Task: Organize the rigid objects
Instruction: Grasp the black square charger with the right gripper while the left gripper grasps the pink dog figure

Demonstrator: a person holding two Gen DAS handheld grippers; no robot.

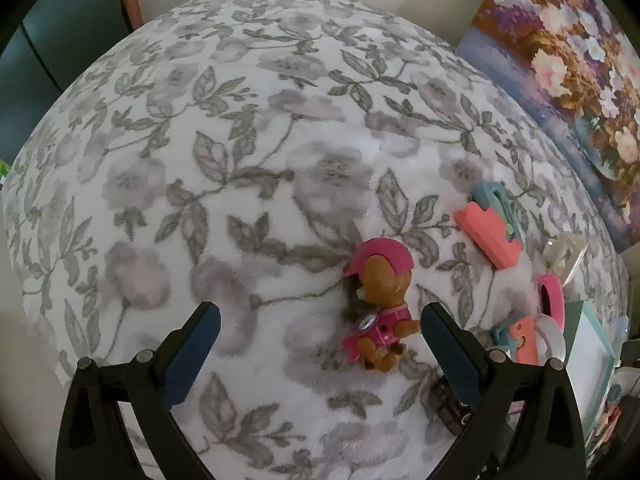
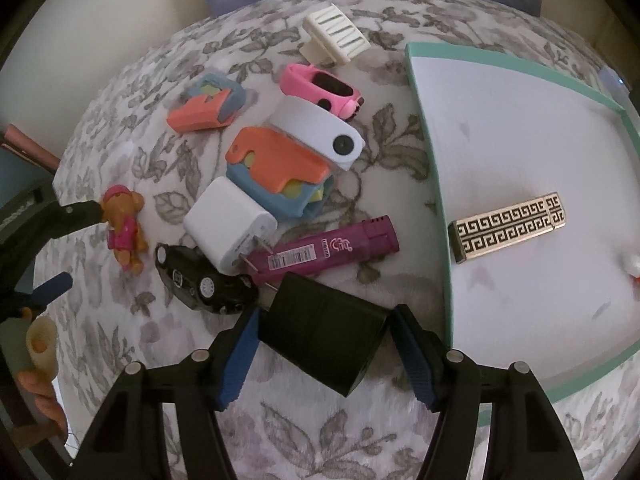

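Note:
On the floral blanket (image 1: 240,140) stands a brown toy dog in a pink outfit (image 1: 382,304). My left gripper (image 1: 320,312) hangs open around it, the dog nearer the right finger and touching neither pad. The right wrist view also shows the dog (image 2: 124,228). My right gripper (image 2: 325,314) is shut on a black charger block (image 2: 320,340), with both blue pads against its sides. The block lies just left of a white tray with a teal rim (image 2: 440,184). A gold patterned lighter (image 2: 508,226) lies in the tray.
Crowded behind the black block are a purple lighter (image 2: 324,252), a white charger (image 2: 230,224), a black toy car (image 2: 200,280), orange-and-blue puzzle toys (image 2: 280,168), a white device (image 2: 320,132), a pink toy car (image 2: 320,88) and a white clip (image 2: 336,32). A flower painting (image 1: 560,80) leans behind.

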